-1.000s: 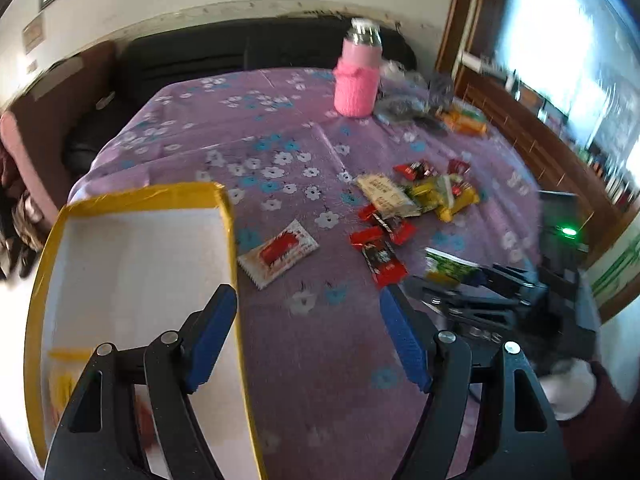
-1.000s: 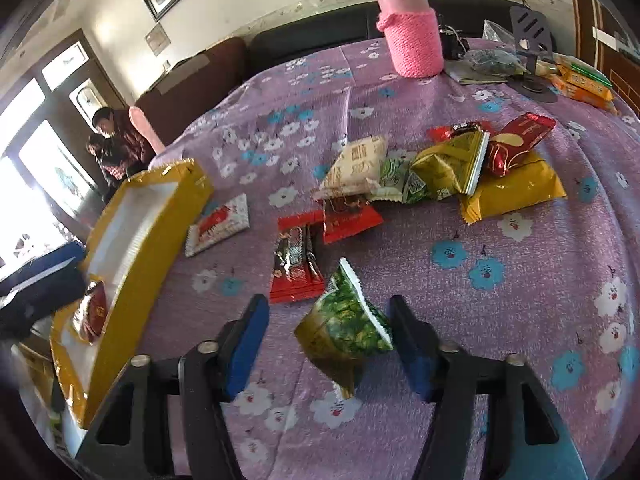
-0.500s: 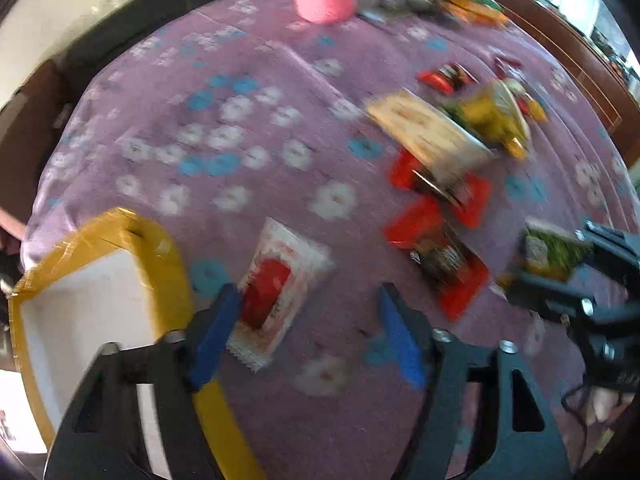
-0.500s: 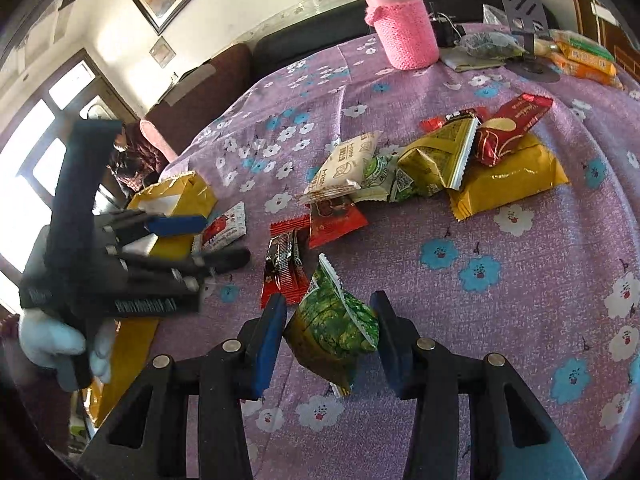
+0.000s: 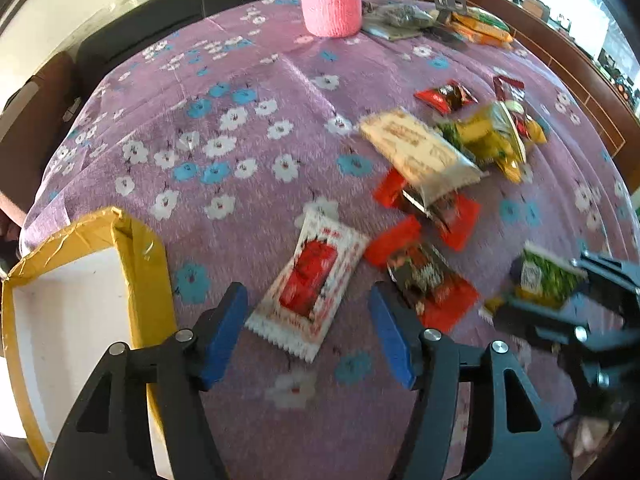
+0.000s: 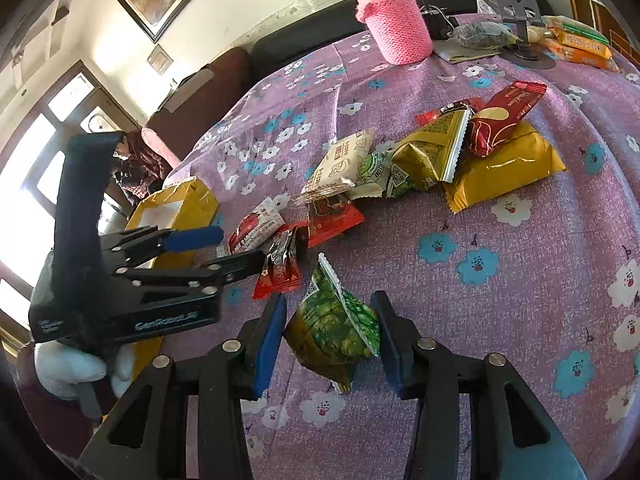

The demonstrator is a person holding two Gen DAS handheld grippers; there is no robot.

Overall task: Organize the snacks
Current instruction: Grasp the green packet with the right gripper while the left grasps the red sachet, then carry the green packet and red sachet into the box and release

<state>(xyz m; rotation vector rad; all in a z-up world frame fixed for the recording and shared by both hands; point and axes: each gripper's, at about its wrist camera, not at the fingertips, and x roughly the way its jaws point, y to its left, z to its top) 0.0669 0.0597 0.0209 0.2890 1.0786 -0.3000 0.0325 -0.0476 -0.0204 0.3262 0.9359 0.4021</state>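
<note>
Glossy foil wrappers, like the green pack and yellow pack, are catching light on the matt, nubbly floral cloth. The far bottle is wearing a pink knitted sleeve under a shiny metal cap. The box is showing creased glossy yellow tape.

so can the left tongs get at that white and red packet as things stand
Probably yes. The left tongs are open with the white and red packet lying flat on the tablecloth right between their tips. Nothing covers it; the yellow box sits off to the side.
</note>
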